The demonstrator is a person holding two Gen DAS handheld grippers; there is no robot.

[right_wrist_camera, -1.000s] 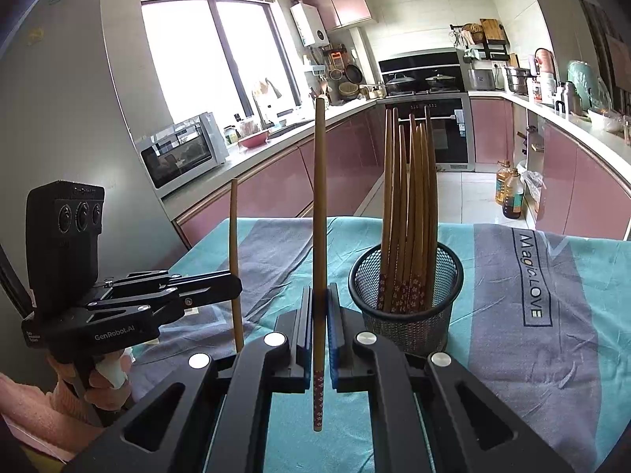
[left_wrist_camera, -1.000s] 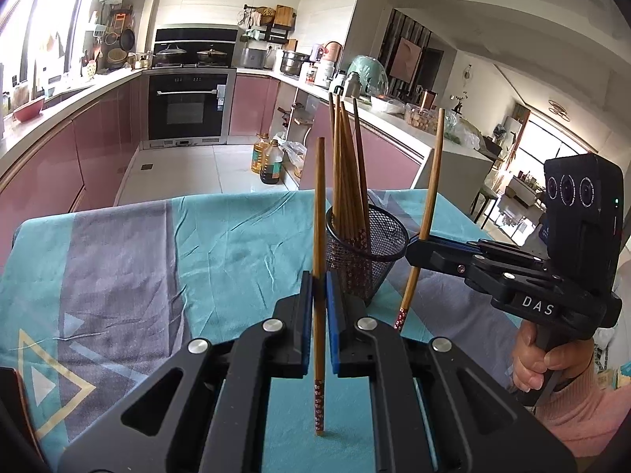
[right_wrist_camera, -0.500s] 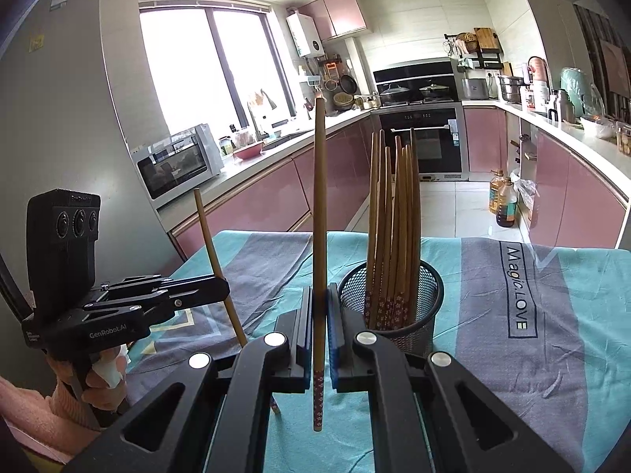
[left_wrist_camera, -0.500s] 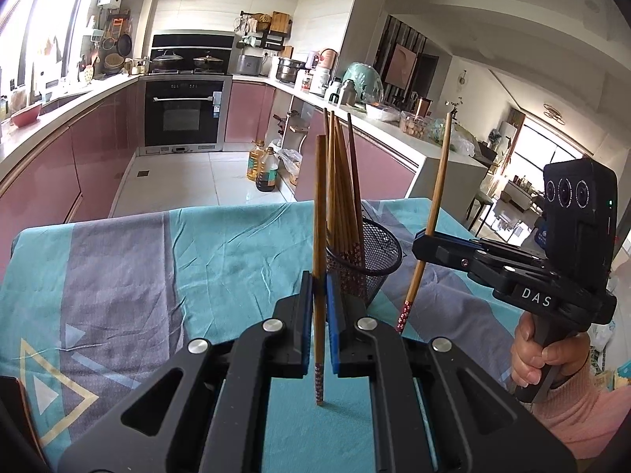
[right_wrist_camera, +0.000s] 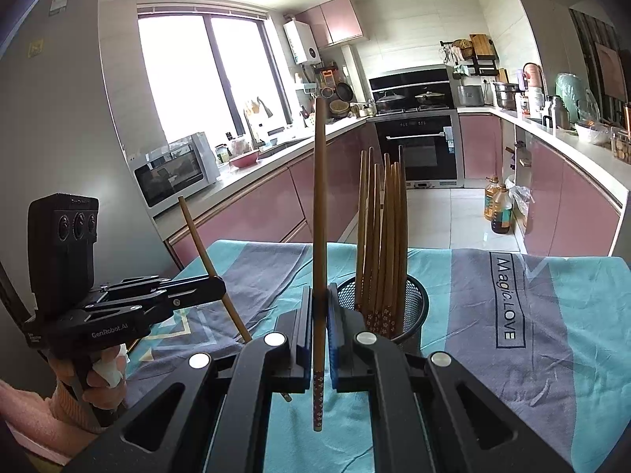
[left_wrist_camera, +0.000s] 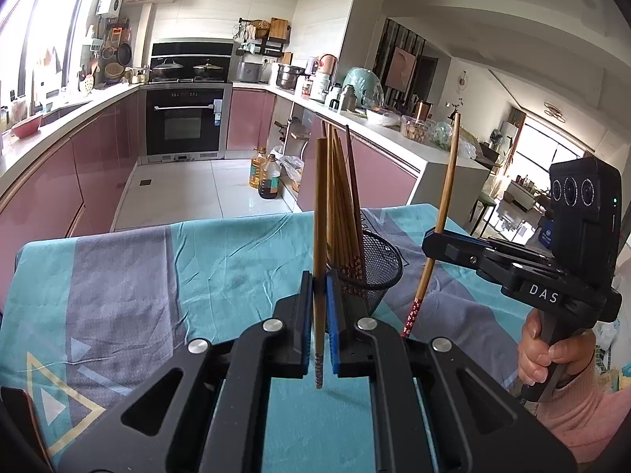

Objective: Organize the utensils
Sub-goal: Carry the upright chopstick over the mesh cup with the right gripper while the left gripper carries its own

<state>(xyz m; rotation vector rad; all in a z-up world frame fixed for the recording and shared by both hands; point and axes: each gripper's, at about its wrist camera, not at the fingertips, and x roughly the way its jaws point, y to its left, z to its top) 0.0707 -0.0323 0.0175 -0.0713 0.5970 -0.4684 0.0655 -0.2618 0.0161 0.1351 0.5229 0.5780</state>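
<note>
Kitchen table under a teal-grey tablecloth (left_wrist_camera: 165,276) carries a black mesh holder (right_wrist_camera: 414,307) full of chopsticks, just ahead of both grippers. Left gripper (left_wrist_camera: 319,331) pinches one upright chopstick (left_wrist_camera: 320,213); right gripper (right_wrist_camera: 320,335) pinches another chopstick (right_wrist_camera: 320,205), patterned end down. Only the right view shows the left gripper's chopstick tilted.

This is a home kitchen: pink-fronted cabinets (left_wrist_camera: 98,165) run under a pale countertop (right_wrist_camera: 568,134), with a built-in oven (left_wrist_camera: 183,122) at twelve o'clock and lidded pans (left_wrist_camera: 185,67) on the hob above it. In the right wrist view a window (right_wrist_camera: 205,79) fills ten o'clock, with a microwave (right_wrist_camera: 173,169) on the counter beneath it. Oil bottles (left_wrist_camera: 266,177) stand on the white tiled floor (left_wrist_camera: 189,193), and at two o'clock in the left wrist view the kitchen opens onto a living area (left_wrist_camera: 524,181).
</note>
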